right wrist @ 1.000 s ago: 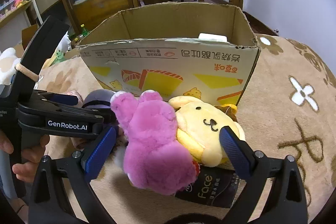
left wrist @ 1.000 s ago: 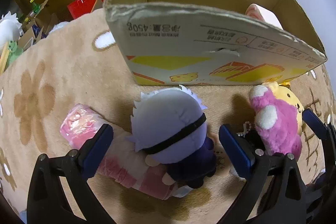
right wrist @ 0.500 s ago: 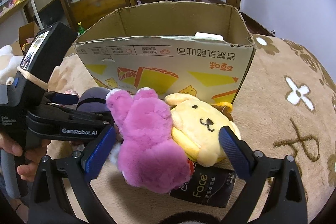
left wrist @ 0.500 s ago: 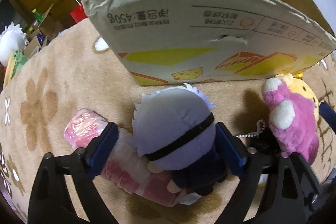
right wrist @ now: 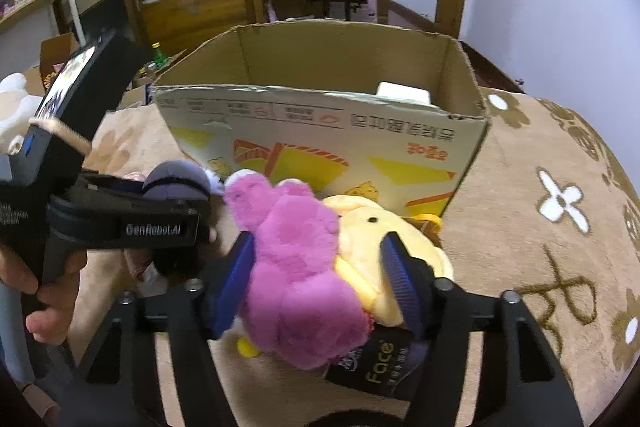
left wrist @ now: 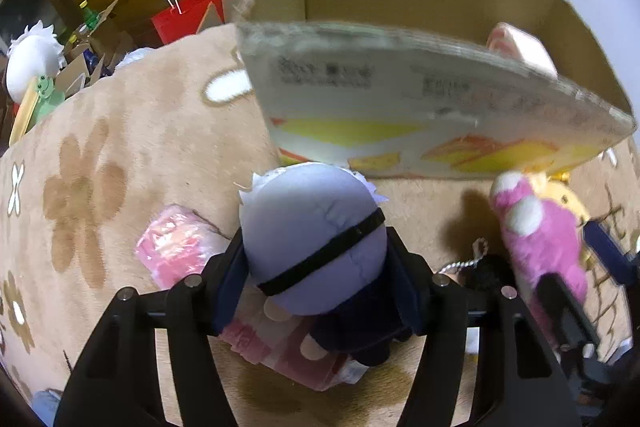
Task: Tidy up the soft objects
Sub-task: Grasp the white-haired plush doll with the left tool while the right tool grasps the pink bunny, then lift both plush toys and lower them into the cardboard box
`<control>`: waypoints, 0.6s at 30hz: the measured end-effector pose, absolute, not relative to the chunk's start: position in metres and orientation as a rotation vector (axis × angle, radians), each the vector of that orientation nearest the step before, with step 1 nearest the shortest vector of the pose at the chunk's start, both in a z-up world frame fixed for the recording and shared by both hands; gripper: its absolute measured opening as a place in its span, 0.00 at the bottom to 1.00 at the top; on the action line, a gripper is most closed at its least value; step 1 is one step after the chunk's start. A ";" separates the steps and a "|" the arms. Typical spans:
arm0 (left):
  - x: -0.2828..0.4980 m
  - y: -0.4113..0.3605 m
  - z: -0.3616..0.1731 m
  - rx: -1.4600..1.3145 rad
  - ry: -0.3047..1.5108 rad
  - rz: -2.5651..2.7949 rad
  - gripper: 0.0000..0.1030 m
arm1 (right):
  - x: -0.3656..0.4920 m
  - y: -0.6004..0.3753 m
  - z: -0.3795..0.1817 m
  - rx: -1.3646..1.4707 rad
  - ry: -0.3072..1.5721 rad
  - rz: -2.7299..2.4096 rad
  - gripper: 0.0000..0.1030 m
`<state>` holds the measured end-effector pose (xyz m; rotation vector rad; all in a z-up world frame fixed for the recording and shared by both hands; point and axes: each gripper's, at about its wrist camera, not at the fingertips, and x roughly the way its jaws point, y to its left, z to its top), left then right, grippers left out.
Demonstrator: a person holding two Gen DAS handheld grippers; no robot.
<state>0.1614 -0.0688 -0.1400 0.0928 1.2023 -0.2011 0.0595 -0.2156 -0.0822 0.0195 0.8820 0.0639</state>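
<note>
My left gripper point(left wrist: 316, 267) is shut on a grey-haired plush doll point(left wrist: 316, 239) with a black blindfold, above a pink packet point(left wrist: 176, 247) on the brown rug. My right gripper point(right wrist: 320, 275) is shut on a pink plush bunny point(right wrist: 296, 267) and a yellow plush dog point(right wrist: 376, 247) pressed together. Both toys also show in the left wrist view, the bunny point(left wrist: 540, 239) at the right. An open cardboard box point(right wrist: 320, 115) stands just behind the toys; it also shows in the left wrist view point(left wrist: 400, 99).
A black "Face" packet point(right wrist: 372, 367) lies under the bunny. A pale object point(right wrist: 404, 93) sits inside the box. A red paper bag point(left wrist: 188, 11), bottles and cartons stand beyond the rug's far left edge. Shelves and a door lie behind.
Both grippers have closed: the left on the grey-haired doll, the right on the pink bunny and yellow dog. The left view has shifted, the box looking blurred.
</note>
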 end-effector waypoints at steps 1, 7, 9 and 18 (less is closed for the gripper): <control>0.160 -0.068 -0.137 0.086 1.196 -0.204 0.61 | 0.060 -0.214 -0.083 0.022 0.886 0.080 0.51; 0.149 -0.068 -0.122 0.095 1.146 -0.206 0.61 | 0.068 -0.207 -0.095 0.051 0.955 0.127 0.42; 0.146 -0.067 -0.119 0.095 1.140 -0.201 0.61 | 0.070 -0.210 -0.098 0.086 0.960 0.128 0.42; 0.137 -0.045 -0.090 0.082 1.055 -0.194 0.61 | 0.056 -0.226 -0.073 0.157 0.867 0.088 0.36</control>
